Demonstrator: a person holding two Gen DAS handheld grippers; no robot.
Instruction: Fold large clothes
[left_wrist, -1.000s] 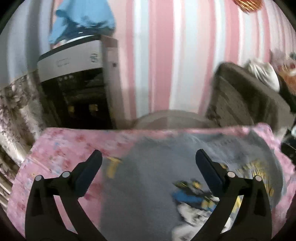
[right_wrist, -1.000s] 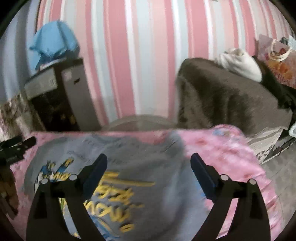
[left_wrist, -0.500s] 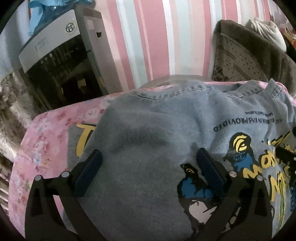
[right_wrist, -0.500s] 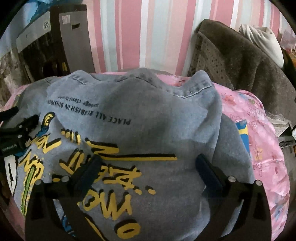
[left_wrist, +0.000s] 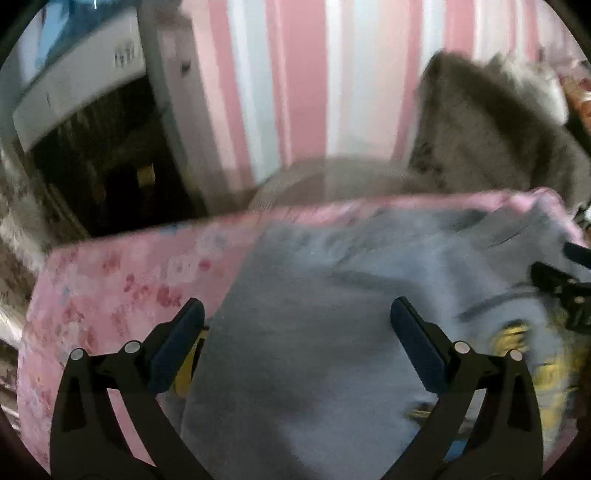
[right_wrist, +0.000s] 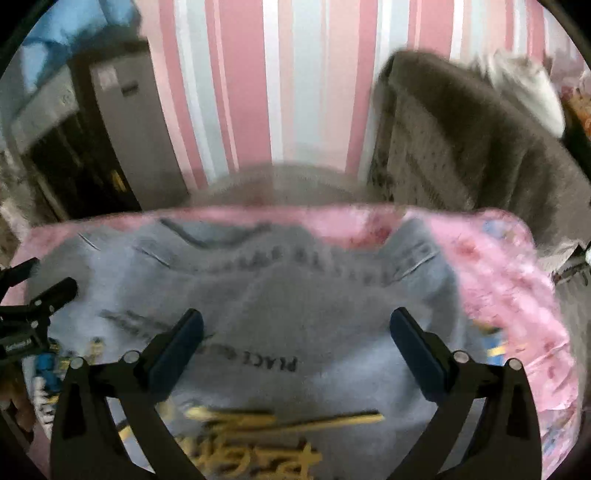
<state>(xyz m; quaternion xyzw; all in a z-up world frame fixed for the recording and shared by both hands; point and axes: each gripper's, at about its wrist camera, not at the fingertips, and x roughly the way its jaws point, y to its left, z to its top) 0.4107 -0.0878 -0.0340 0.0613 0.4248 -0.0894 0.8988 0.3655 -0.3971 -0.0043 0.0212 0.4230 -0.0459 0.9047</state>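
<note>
A grey sweatshirt (right_wrist: 303, 295) is spread flat on the pink worktop (right_wrist: 517, 295), up to its far edge. The left hand-held gripper (left_wrist: 297, 343) and right hand-held gripper (right_wrist: 295, 343) are held wide apart above it, with nothing gripped.

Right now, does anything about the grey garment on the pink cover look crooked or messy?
Mostly no. The grey garment lies spread on the pink floral cover, neither gripper holding it. Its far edge bunches into humps rather than lying flat. Blur hides finer wrinkles.
</note>
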